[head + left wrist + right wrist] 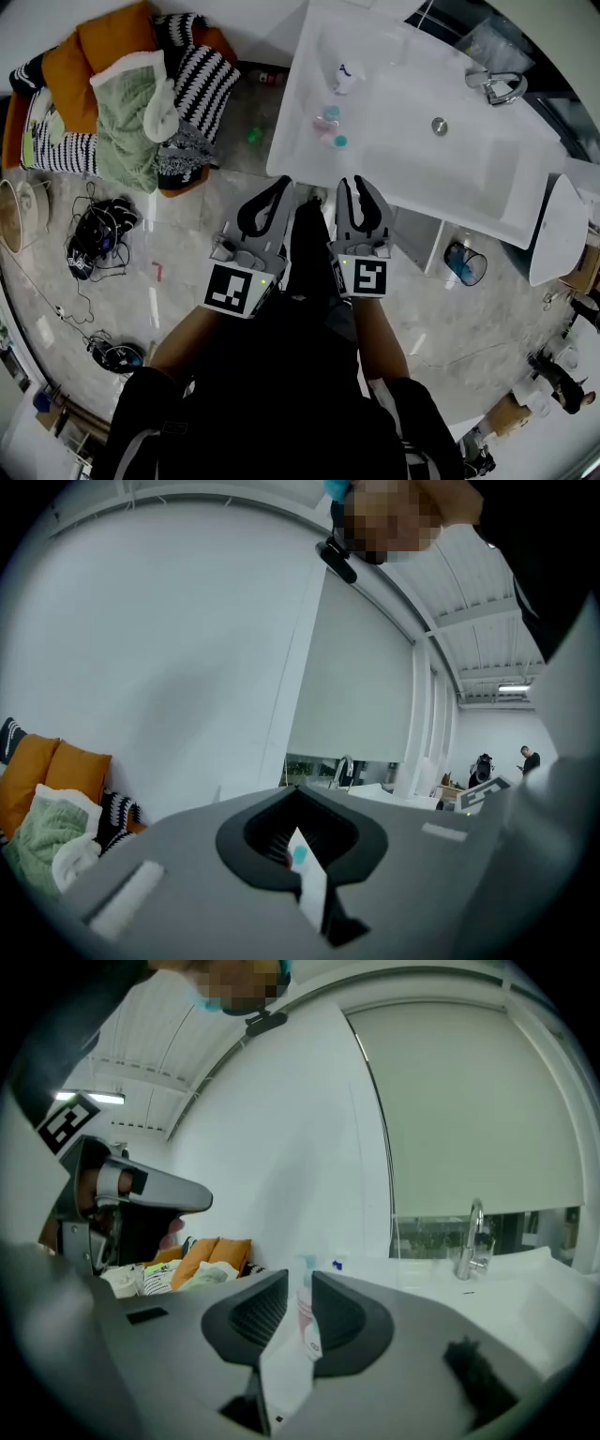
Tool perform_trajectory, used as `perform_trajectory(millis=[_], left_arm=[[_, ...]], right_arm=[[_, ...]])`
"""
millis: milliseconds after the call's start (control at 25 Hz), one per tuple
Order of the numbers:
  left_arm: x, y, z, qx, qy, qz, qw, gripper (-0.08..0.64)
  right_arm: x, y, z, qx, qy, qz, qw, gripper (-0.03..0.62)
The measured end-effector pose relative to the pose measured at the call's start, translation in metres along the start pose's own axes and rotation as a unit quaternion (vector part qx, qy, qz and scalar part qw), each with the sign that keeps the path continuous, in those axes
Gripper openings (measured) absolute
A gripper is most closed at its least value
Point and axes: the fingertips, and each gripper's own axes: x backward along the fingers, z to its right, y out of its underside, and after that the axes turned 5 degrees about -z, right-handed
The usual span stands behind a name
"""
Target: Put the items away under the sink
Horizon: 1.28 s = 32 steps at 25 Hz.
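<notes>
Right tool (356,192) jaws apart; bottles (325,123) ahead on sink (469,173), untouched.

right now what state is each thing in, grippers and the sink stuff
grey left gripper: shut, empty
grey right gripper: open, empty
small teal-capped bottles: upright on white counter, not yet picked
white blue-topped bottle: standing on counter
chrome tap: no water seen running

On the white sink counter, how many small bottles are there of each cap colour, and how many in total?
Teal-capped bottles: 2
Blue-capped bottle: 1
Total: 3
</notes>
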Motion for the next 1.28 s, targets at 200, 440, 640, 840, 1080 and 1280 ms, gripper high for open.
perform_trajectory(millis=[200, 440, 640, 840, 1080, 1280], left_arm=[[-0.022, 0.018, -0.009, 0.011, -0.009, -0.012, 0.9998, 0.008], [-0.039, 0.040, -0.012, 0.027, -0.013, -0.036, 0.9989, 0.008], [-0.048, 0.068, -0.013, 0.036, -0.015, -0.067, 0.9970, 0.008], [-0.053, 0.076, -0.013, 0.043, -0.019, -0.058, 0.9972, 0.008], [-0.056, 0.085, -0.017, 0.047, -0.022, -0.075, 0.9958, 0.008], [-0.056, 0.086, -0.017, 0.048, -0.024, -0.074, 0.9959, 0.008]], right_arm=[[-0.029, 0.032, 0.013, -0.006, -0.001, -0.024, 1.000, 0.112], [-0.062, 0.064, 0.025, -0.010, 0.001, -0.041, 0.999, 0.137], [-0.087, 0.078, 0.029, 0.001, -0.006, -0.048, 0.999, 0.144], [-0.099, 0.083, 0.027, 0.012, -0.024, -0.032, 0.999, 0.146], [-0.107, 0.080, 0.021, 0.034, -0.032, -0.021, 0.999, 0.144], [-0.110, 0.082, 0.024, 0.032, -0.024, -0.021, 0.999, 0.126]])
